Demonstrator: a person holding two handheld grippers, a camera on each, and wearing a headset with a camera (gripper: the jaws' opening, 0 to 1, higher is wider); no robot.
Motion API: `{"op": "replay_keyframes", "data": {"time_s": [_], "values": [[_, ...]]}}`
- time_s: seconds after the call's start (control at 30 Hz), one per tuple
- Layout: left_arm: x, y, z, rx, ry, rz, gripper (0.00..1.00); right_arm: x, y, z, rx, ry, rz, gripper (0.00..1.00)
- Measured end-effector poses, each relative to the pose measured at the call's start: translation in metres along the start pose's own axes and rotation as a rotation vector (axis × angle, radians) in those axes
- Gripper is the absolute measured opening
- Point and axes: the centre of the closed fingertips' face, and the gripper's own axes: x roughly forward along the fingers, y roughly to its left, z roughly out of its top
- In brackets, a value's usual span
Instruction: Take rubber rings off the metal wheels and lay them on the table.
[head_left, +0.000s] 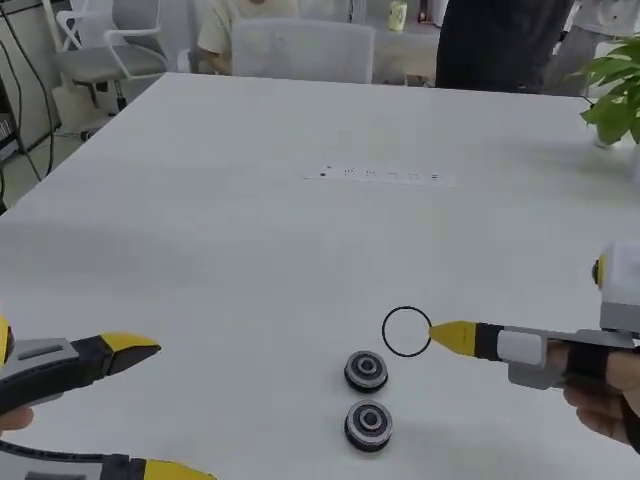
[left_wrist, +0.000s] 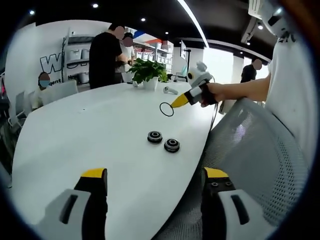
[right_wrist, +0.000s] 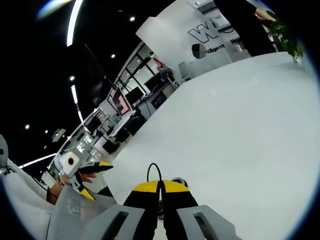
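Note:
My right gripper (head_left: 438, 335) reaches in from the right, shut on a thin black rubber ring (head_left: 406, 308) that hangs from its yellow tips just beyond the wheels. In the right gripper view the ring (right_wrist: 153, 164) loops up from the closed tips (right_wrist: 161, 186). Two metal wheels (head_left: 366, 370) (head_left: 369, 423) with dark outer rims lie flat on the white table (head_left: 250, 250), one nearer me than the other. My left gripper (head_left: 150, 405) stays at the bottom left, open and holding nothing. The left gripper view shows both wheels (left_wrist: 155, 137) (left_wrist: 172, 145) and the ring (left_wrist: 160, 108).
A flush socket strip (head_left: 380, 175) sits mid-table. A potted plant (head_left: 615, 95) stands at the far right edge. Chairs (head_left: 300, 50) and people line the far side. A mesh chair (left_wrist: 250, 150) is beside the near table edge.

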Motion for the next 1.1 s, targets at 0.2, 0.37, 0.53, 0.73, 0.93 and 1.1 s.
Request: {"op": "replay_keyframes", "data": {"time_s": [0.2, 0.37, 0.53, 0.73, 0.93, 1.1], "values": [[0.001, -0.002, 0.002, -0.029, -0.023, 0.007, 0.75, 0.0, 0.003, 0.003, -0.002, -0.012, 0.008, 0.0], [0.004, -0.002, 0.001, -0.025, -0.021, 0.014, 0.74, 0.0, 0.006, 0.004, 0.001, -0.018, 0.016, 0.0], [0.002, 0.004, -0.006, -0.009, 0.012, 0.042, 0.74, 0.001, 0.011, 0.007, -0.012, -0.025, 0.024, 0.0], [0.002, 0.005, -0.004, -0.035, -0.013, 0.039, 0.75, 0.005, 0.022, 0.01, -0.035, -0.028, 0.042, 0.0], [0.003, 0.005, -0.008, -0.049, -0.01, 0.036, 0.78, 0.01, 0.031, 0.009, -0.055, -0.015, 0.06, 0.0], [0.002, 0.005, -0.007, -0.033, -0.007, 0.042, 0.79, 0.011, 0.033, 0.008, -0.051, -0.011, 0.073, 0.0]]}}
